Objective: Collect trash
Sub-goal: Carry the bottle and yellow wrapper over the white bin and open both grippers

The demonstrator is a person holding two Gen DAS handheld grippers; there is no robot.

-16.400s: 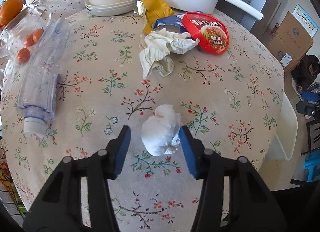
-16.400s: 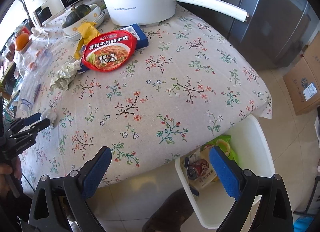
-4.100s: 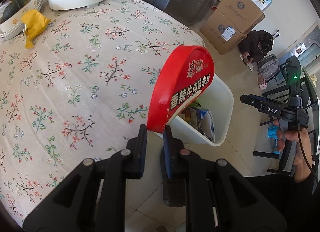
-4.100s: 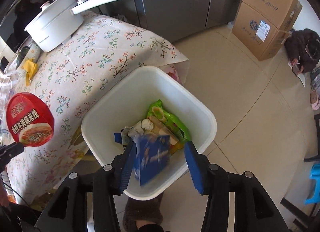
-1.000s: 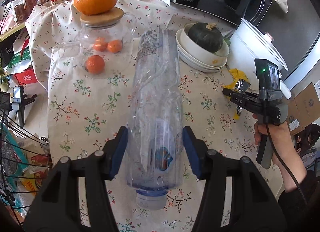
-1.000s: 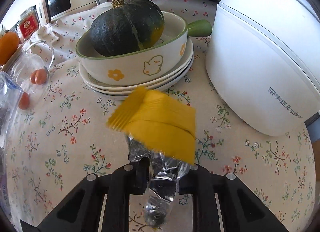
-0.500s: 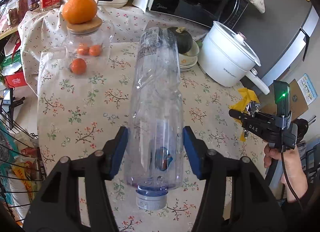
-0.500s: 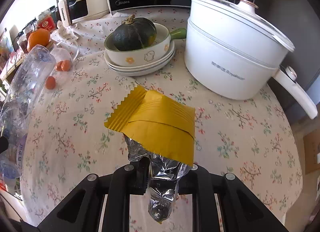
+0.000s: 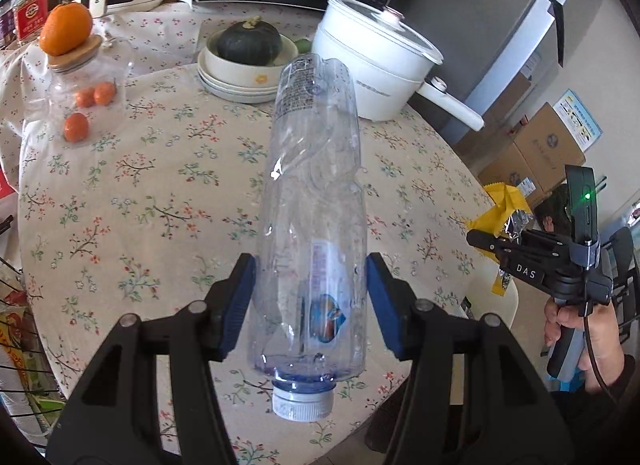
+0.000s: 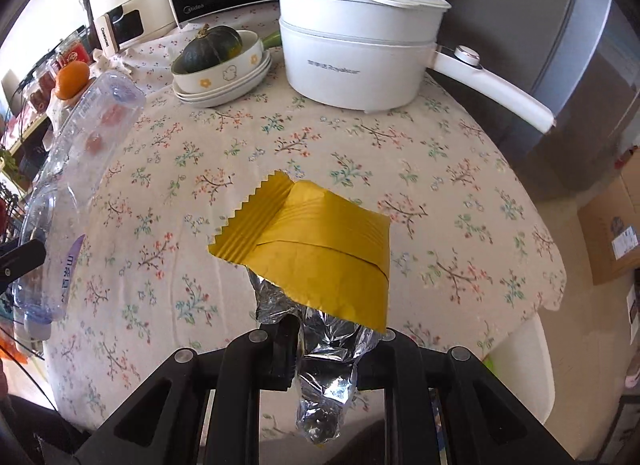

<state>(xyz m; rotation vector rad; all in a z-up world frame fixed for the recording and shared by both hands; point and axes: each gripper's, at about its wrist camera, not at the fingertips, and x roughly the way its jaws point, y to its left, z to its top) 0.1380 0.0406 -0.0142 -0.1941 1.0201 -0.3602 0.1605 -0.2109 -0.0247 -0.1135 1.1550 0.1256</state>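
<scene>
A clear crumpled plastic bottle with a white cap (image 9: 312,233) is clamped near its neck between the blue pads of the left gripper (image 9: 310,301), lifted above the flowered tablecloth (image 9: 152,185); its long axis is seen to run straight out along the fingers, cap end toward the camera; a yellow foil-lined snack wrapper (image 10: 316,253) is pinched by its silver end in the narrowly closed right gripper (image 10: 324,349), also held clear of the cloth; the white plastic bin (image 10: 524,369) lies off the table edge to the right of and below both loads, and the right hand is judged the nearer to it; in the left wrist view the right gripper and its wrapper are shown out beyond the table rim, with only a pale sliver that may be the bin; in the right wrist view the bin's rim is shown plainly, though its contents are mostly hidden.
</scene>
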